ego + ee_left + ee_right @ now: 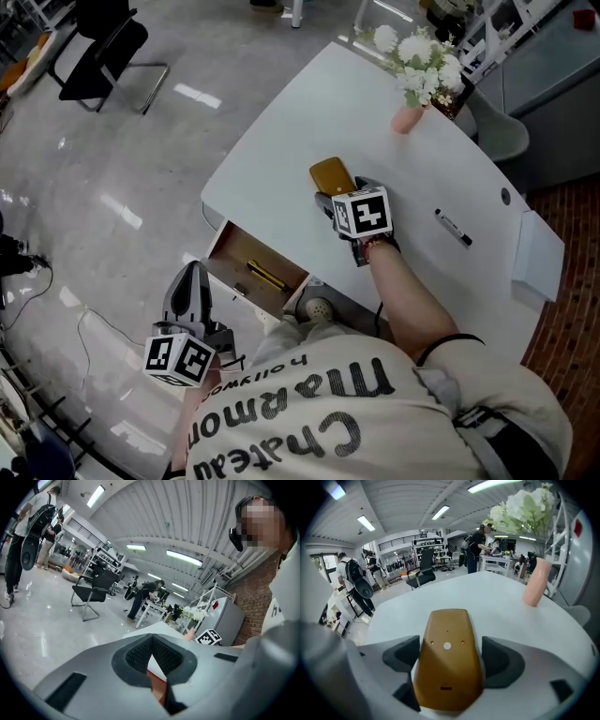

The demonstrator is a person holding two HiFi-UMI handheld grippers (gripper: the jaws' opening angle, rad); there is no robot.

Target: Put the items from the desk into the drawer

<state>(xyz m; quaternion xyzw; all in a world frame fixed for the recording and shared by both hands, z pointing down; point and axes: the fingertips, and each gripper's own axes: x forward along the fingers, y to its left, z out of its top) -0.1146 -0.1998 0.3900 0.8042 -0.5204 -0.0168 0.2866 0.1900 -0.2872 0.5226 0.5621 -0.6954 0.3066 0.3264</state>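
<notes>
A mustard-brown flat case (333, 175) lies on the white desk (281, 141) near its front edge. My right gripper (334, 195) reaches down over it, jaws wide apart. In the right gripper view the case (447, 667) sits between the dark pads (502, 660) with a visible gap on the right side. The wooden drawer (232, 255) under the desk stands pulled out, with a yellow pen-like item (265, 275) inside. My left gripper (192, 274) hangs low over the floor, left of the drawer; its pads (136, 654) meet at the tip with nothing between them.
A black marker (453, 228) lies on the desk to the right. A pink vase (408, 119) with white flowers (417, 52) stands at the back edge. A white sheet (534, 258) rests at the far right. A black chair (98, 47) stands on the floor.
</notes>
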